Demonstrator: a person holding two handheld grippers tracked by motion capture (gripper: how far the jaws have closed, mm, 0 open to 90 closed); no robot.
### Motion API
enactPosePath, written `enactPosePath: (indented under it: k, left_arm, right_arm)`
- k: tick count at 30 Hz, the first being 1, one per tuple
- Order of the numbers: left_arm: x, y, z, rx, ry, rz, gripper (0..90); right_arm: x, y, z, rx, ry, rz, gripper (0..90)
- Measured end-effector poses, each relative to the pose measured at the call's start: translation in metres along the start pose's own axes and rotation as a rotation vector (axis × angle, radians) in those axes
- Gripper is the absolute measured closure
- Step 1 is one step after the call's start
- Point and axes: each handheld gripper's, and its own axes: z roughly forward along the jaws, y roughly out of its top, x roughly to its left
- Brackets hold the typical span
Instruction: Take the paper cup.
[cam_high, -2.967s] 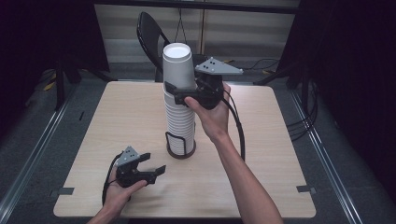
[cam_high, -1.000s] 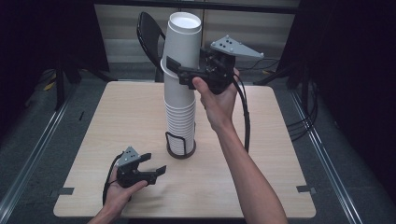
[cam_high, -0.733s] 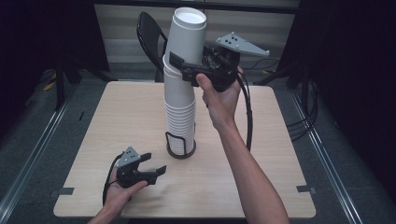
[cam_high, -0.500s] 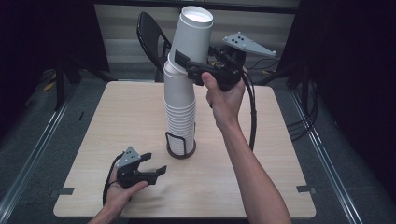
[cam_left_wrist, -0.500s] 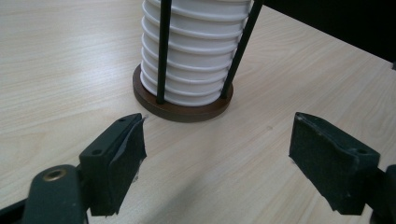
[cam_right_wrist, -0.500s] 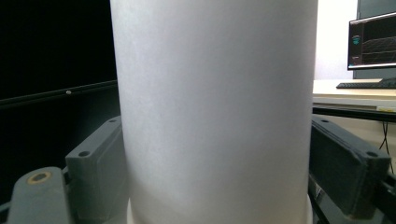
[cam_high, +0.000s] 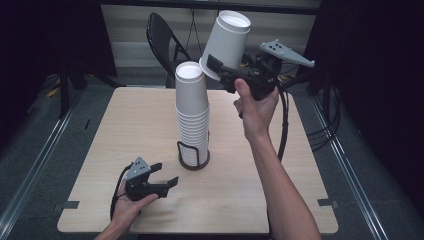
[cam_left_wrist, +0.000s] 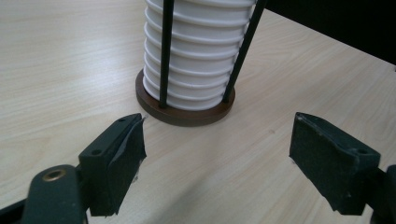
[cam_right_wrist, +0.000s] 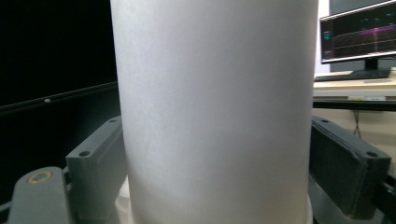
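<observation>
Right claw (cam_high: 216, 67) around tilted, upside-down cup (cam_high: 227, 42)

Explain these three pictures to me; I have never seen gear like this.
No robot here: a person holds a two-jawed tool in each hand. The high view looks down on a wooden table. On it stands a stack of white paper cups in a black wire holder. The right hand-held gripper is shut on one cup, lifted clear of the stack and tilted. Its own camera sees that cup close up between the jaws. The left hand-held gripper rests open near the table's front; its camera looks at the holder's base.
</observation>
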Motion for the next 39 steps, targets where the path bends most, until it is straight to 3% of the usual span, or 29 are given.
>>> enactPosePath:
  k: [9, 15, 26, 36, 39]
  left_arm:
    - [-0.002, 0.002, -0.002, -0.033, 0.015, 0.017, 16.3]
    - [-0.008, 0.007, -0.002, -0.042, -0.003, 0.058, 16.4]
    - [-0.015, 0.012, -0.003, -0.052, -0.027, 0.065, 16.4]
    - [-0.025, 0.025, -0.003, -0.098, -0.035, 0.098, 16.0]
    - [-0.027, 0.03, -0.002, -0.104, -0.038, 0.091, 16.2]
  right_arm:
    - [-0.019, -0.004, -0.023, 0.022, -0.062, 0.018, 13.0]
    - [-0.03, -0.018, -0.032, 0.05, -0.097, 0.03, 13.1]
    - [-0.039, -0.061, -0.049, 0.11, -0.083, 0.088, 13.0]
    - [-0.044, -0.092, -0.064, 0.136, -0.059, 0.168, 13.0]
    - [-0.045, -0.103, -0.068, 0.142, -0.046, 0.199, 13.0]
